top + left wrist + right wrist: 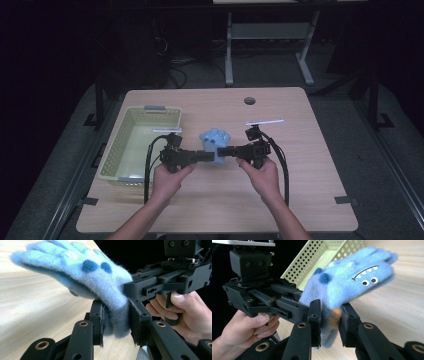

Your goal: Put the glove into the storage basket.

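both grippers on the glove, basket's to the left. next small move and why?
Probably carry the glove left toward the basket, both hands moving together. The left gripper and right gripper each clamp its cuff end, so the glove hangs between them with its fingers sticking out over the table. The basket sits just beyond the left hand.

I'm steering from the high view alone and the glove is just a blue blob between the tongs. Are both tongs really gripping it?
Observer: Yes. The left tongs pinch the cuff of the blue glove.
Operator: And the right?
Observer: The right tongs also clamp the cuff, beside an orange patch.
Operator: Any pattern on the glove?
Observer: A monster face, with two eyes and a toothy mouth, shows in the right gripper view.
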{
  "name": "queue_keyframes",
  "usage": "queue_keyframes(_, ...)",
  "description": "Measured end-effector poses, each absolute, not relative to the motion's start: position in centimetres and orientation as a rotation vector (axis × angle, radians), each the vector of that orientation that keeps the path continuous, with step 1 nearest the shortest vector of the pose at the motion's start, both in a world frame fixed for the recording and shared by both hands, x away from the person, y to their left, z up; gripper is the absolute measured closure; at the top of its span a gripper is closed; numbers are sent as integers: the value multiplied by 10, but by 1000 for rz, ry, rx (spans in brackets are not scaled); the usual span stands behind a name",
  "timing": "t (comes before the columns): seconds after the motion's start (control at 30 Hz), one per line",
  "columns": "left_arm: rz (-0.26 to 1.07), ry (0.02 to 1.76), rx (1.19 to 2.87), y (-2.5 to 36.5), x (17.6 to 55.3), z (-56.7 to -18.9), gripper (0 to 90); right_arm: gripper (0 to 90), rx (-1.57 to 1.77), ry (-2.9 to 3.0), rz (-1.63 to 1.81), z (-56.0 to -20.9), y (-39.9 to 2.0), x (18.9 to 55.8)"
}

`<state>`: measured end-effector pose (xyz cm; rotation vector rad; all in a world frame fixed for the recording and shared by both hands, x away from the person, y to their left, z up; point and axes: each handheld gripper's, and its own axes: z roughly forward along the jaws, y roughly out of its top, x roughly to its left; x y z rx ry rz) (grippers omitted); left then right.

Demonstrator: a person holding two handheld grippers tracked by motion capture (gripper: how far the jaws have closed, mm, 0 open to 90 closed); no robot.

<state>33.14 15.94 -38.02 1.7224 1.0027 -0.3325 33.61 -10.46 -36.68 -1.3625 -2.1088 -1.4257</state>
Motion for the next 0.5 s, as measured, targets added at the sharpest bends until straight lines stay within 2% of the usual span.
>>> queue_keyframes(0.5, -329, 1017, 1698, 183, 338, -368, 670, 735, -1317, -2118, -1442, -353, -83, 348)
